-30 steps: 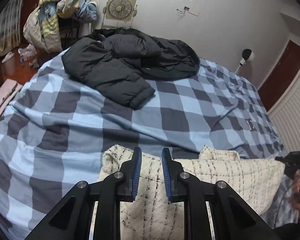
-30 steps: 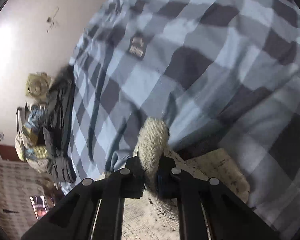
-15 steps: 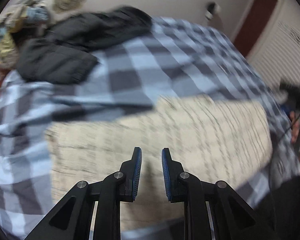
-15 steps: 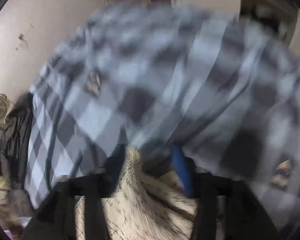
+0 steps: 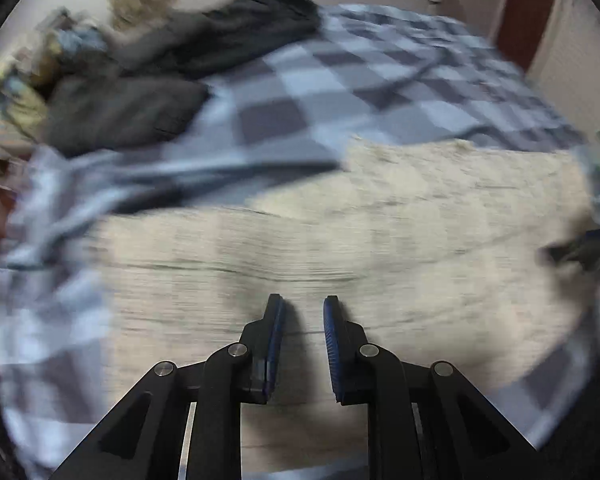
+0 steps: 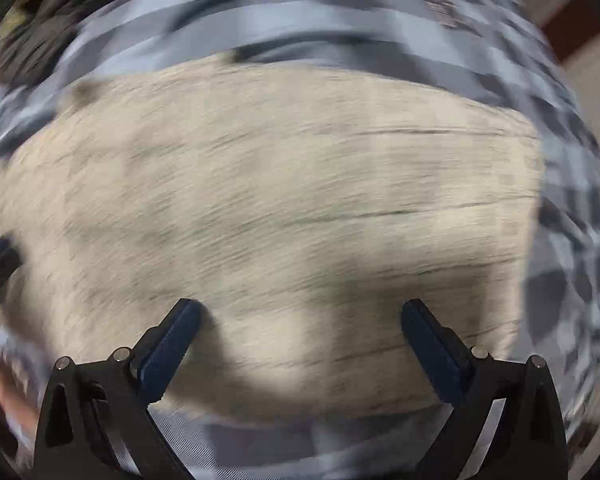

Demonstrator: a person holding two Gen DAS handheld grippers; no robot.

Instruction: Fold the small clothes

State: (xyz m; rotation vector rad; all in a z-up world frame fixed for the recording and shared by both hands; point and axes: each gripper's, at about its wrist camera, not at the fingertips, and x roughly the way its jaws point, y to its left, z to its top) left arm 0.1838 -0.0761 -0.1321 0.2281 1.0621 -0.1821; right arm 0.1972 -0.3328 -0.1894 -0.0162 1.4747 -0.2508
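Two grippers hung over a cream knitted garment (image 5: 380, 240) with thin dark lines, spread out on a bed with a blue and grey checked cover (image 5: 320, 92). The left gripper (image 5: 302, 340) had its blue-padded jaws a narrow gap apart with nothing between them; the garment lay below and ahead of it. The right gripper (image 6: 300, 340) had just been opening and its jaws stood wide apart, empty, with the garment filling the space beneath and in front of it.

What could have gone wrong, as a judgement: the garment looked soft and loosely knitted, so a gripper coming down on it could have pinched the checked cover along with the knit, or snagged only the top layer, and the fold would have come out crooked. The cover was rumpled just beyond the garment's far left edge, and a lifted edge might have dragged over that ridge and bunched. With both views smeared by motion, a grasp aimed at an edge could easily have missed it.

Much was hard to make out. Blur hid the knit pattern, the garment's seams and whether it lay in one layer or was already doubled. Its near edge was cut off behind the gripper frames. A dark jacket (image 5: 172, 92) lay far ahead and left of the left gripper, beside an indistinct heap of clothes. A dark shape at the right edge of the left view was probably the other gripper, but that could not be told.
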